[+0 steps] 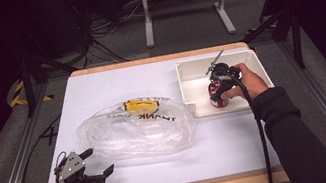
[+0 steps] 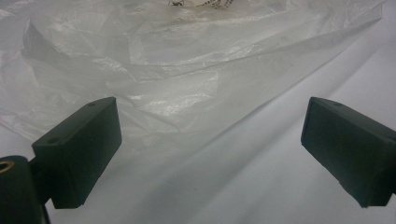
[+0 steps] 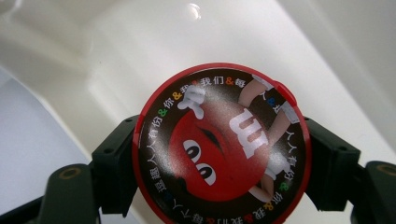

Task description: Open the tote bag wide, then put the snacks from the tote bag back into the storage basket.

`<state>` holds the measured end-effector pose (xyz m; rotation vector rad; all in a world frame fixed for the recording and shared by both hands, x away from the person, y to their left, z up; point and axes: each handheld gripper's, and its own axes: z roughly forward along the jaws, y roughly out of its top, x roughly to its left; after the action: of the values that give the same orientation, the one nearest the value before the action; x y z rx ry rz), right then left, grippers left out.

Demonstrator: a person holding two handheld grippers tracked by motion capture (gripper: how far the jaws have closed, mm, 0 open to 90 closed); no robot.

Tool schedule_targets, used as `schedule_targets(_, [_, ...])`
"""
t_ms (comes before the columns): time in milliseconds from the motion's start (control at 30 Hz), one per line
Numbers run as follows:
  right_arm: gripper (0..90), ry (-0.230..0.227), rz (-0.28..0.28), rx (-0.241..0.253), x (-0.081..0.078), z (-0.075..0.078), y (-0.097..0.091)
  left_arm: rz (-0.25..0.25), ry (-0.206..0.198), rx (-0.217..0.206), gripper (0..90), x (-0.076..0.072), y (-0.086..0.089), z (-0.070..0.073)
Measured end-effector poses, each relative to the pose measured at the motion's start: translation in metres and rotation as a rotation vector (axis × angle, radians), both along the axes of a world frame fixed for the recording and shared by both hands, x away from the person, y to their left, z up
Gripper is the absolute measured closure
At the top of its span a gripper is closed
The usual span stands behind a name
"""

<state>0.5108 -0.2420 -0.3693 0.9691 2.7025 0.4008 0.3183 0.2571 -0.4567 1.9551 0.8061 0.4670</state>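
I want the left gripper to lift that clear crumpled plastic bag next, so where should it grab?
Probably the near edge of the clear plastic bag, from the person's side. It lies flat and crumpled; the open left gripper already faces a raised fold there, low over the white table.

Lighting: overhead, falling brightly on the white table [image 1: 165, 172] while the surroundings stay near black; high view soft and low in detail. Left gripper view: the clear plastic bag [image 2: 187, 60] ahead of the left gripper [image 2: 210, 154] is washed out with pale sheen, the jaws blurred at close range, a soft diagonal shadow on the surface between them. Right gripper view: hazy glare across the round red lid [image 3: 222, 144] held between the jaws of the right gripper [image 3: 219, 163], a small highlight on the white bin [image 3: 140, 51] wall beyond, edges soft.
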Motion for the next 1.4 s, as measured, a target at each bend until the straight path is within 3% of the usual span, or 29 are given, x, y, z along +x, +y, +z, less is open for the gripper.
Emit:
schedule_targets(167, [25.1,0.003,0.001,0.017,0.001,-0.001,0.0,0.003,0.01,-0.018,6.1,0.0,0.001,0.0])
schedule_targets(400, [23.6,0.03,-0.02,0.0,0.003,-0.004,-0.004,-0.005,0.006,-0.019,6.1,0.001,0.002,0.0])
schedule_targets(900, [18.0,0.026,-0.037,0.007,0.003,-0.007,-0.003,-0.013,0.012,-0.033,6.1,0.001,0.003,-0.001])
schedule_targets(1100, [10.8,-0.001,-0.053,0.007,0.003,-0.005,-0.001,-0.02,0.008,-0.029,6.1,0.001,0.003,0.0])
schedule_targets(1400, [9.4,-0.074,-0.048,0.046,-0.005,0.01,0.006,-0.027,0.018,-0.028,6.0,0.002,0.003,-0.001])
